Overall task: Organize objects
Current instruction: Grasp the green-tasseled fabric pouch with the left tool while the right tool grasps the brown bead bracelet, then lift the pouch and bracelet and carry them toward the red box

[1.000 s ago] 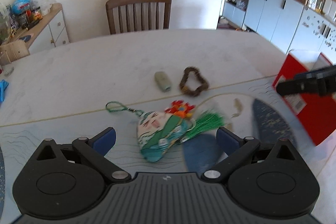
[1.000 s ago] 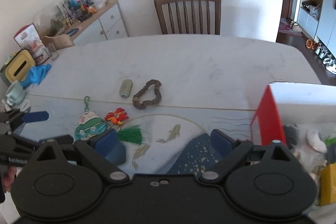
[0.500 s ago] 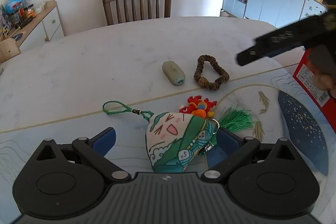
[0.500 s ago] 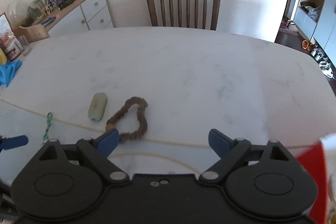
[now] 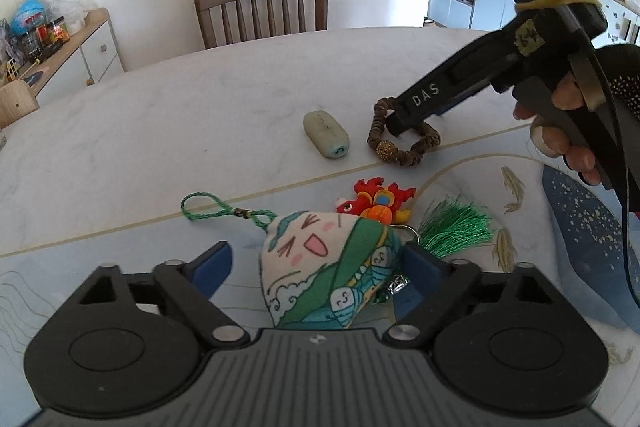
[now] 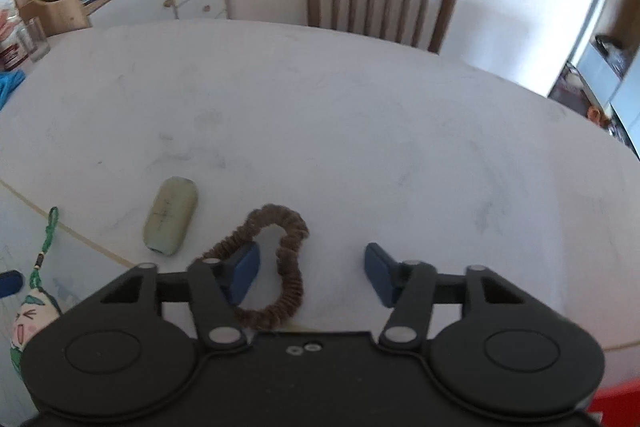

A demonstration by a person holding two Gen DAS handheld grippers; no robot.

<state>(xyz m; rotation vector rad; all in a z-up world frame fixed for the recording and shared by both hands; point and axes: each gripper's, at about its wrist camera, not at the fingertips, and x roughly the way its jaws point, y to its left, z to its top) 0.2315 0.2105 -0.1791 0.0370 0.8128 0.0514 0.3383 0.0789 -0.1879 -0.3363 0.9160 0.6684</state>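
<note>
On the table (image 6: 360, 127), the right gripper (image 6: 310, 271) is closing, one pad inside the bracelet (image 6: 288, 267) loop. The left gripper (image 5: 320, 263) is closing around the pouch (image 5: 328, 275), right pad touching.

Bright, even daylight fills both views. The left wrist picture is sharp; the right one is soft and smeared. Fisheye bends the table (image 6: 360, 115) edges, corners darken.

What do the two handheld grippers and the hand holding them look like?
Both are matte black plastic with blue finger pads and silver pivot screws. The left gripper has a ribbed grey body. The right gripper, seen from the left wrist view, bears white "DAS" lettering, a green light and a yellowish band; the hand holding it wears a black dotted glove.
</note>
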